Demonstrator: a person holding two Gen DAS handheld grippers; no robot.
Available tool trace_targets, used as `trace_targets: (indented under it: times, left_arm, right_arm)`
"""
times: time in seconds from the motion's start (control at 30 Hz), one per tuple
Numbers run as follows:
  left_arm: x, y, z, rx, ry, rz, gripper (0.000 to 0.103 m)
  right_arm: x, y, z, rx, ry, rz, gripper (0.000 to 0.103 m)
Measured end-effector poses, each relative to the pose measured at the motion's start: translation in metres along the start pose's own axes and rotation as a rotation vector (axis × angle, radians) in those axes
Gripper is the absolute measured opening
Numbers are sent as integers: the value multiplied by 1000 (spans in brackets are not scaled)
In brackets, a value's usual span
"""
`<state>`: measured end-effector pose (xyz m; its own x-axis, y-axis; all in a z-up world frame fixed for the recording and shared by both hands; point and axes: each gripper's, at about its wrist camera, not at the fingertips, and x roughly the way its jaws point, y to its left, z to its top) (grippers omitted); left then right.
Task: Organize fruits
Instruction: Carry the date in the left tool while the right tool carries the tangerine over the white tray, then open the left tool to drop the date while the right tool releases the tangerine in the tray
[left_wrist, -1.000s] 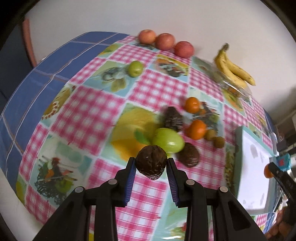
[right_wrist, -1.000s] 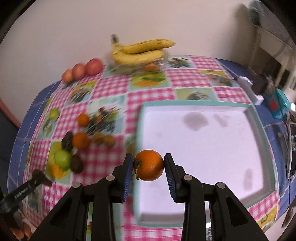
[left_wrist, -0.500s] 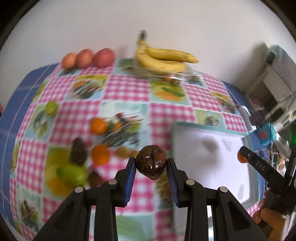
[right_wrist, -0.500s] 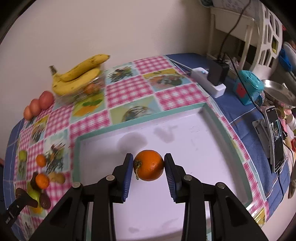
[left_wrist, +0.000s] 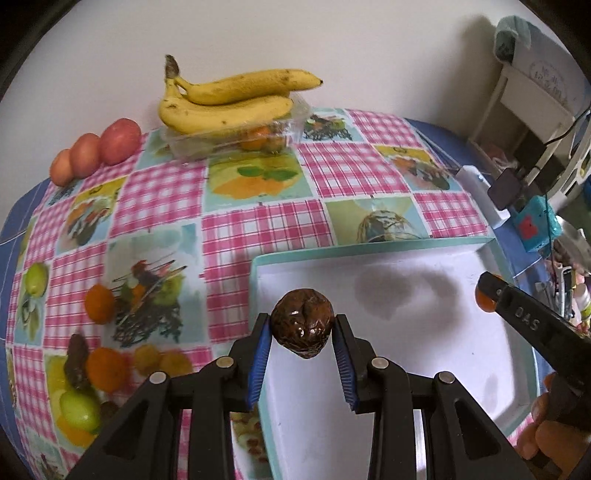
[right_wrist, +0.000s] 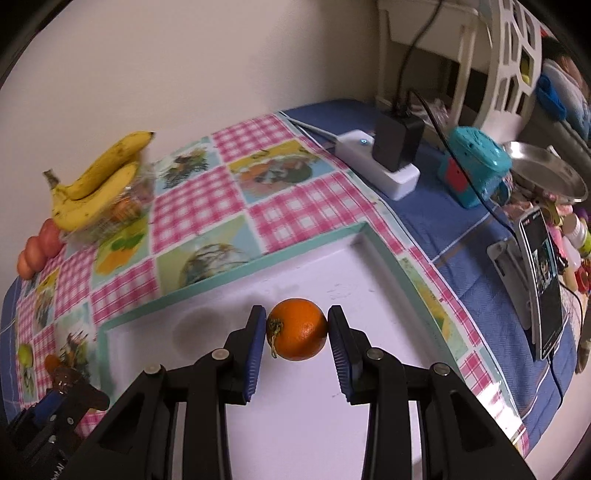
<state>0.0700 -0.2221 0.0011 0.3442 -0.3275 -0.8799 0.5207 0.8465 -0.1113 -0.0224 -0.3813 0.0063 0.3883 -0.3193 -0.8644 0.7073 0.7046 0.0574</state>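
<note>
- Left wrist view: the left gripper (left_wrist: 303, 334) pinches a dark brown, wrinkled, glossy round fruit (left_wrist: 303, 328) between its blue-padded fingers (left_wrist: 260, 360), both pads touching the fruit's sides.
- The held fruit sits above the near-left part of a white shallow tray with a teal rim (left_wrist: 369, 252), which lies directly ahead and to the right of the gripper on the pink-checked, fruit-printed tablecloth (left_wrist: 255, 225).
- Far ahead, a bunch of yellow bananas (left_wrist: 229, 99) rests on a clear plastic punnet (left_wrist: 236, 134) holding orange fruit; left of it, three red apples (left_wrist: 96, 149) stand in a row by the wall.
- To the gripper's left lie loose fruits: small orange mandarins (left_wrist: 99, 302), a green apple (left_wrist: 79, 410) and a dark brown fruit (left_wrist: 75, 360).
- At the right edge, the right gripper (left_wrist: 487, 295) reaches over the tray, an orange fruit partly visible in it.
- Right wrist view: the right gripper (right_wrist: 297, 330) clamps a round orange mandarin with a dry stem (right_wrist: 297, 328) between its blue pads, above the middle of the white tray (right_wrist: 229, 275).
- Ahead and right of the tray, on a blue cloth (right_wrist: 461, 225), stand a white power strip with a black adapter (right_wrist: 384, 166), a teal box-shaped device (right_wrist: 474, 173), and a propped smartphone (right_wrist: 543, 284).
- Bananas (right_wrist: 96, 181) lie far ahead to the left; the left gripper (right_wrist: 62, 384) shows at the lower left corner, with the dark fruit at its tip.
</note>
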Motion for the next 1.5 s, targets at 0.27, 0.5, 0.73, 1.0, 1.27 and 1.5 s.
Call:
trace_targets:
  times: [0.27, 0.5, 0.73, 1.0, 1.27, 1.5]
  left_arm:
    - [25, -3, 3, 25, 17, 48, 36]
    - [36, 2, 1, 15, 34, 65, 36]
    - [36, 2, 1, 16, 35, 71, 36]
    - [34, 9, -2, -13, 20, 52, 36]
    - [25, 15, -9, -53, 23, 3, 38]
    - [1, 12, -10, -73, -1, -42, 61]
  right_arm:
    - [16, -6, 1, -4, 17, -38, 36]
    - [30, -3, -1, -12, 48, -44, 36]
    - [33, -1, -2, -17, 49, -48, 36]
    - [33, -2, -1, -14, 48, -42, 36]
    - [34, -1, -2, -27, 59, -16, 59]
    - [23, 2, 0, -48, 32, -10, 67]
